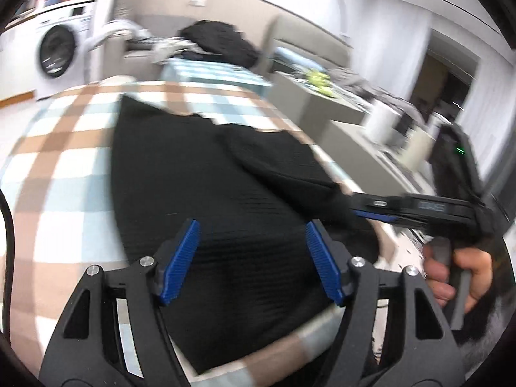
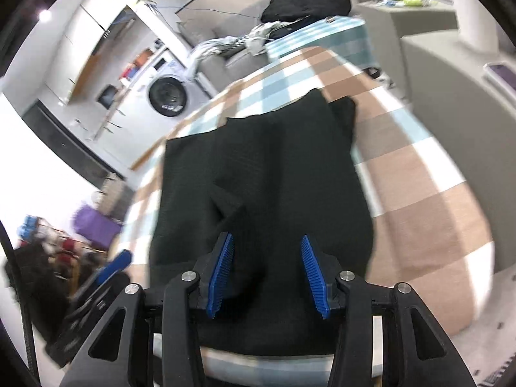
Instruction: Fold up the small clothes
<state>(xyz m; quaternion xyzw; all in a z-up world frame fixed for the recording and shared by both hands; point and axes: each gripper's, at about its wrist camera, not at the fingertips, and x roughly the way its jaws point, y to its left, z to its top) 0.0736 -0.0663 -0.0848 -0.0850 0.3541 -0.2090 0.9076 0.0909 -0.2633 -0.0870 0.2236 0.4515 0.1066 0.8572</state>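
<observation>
between the blue pads of the left hand-held gripper (image 1: 253, 259) nothing is pinched, its jaws standing apart above the black garment (image 1: 206, 174); the right hand-held gripper (image 2: 266, 274) likewise hangs released over the same cloth. the garment lies partly folded on the checked table (image 1: 64, 148), so the next pinch should probably take both near corners evenly, keeping edges lined up.

white washing machine (image 1: 58, 52), checked tablecloth (image 1: 64, 148), grey sofa (image 2: 238, 54), dark clothes pile (image 2: 306, 3)
</observation>
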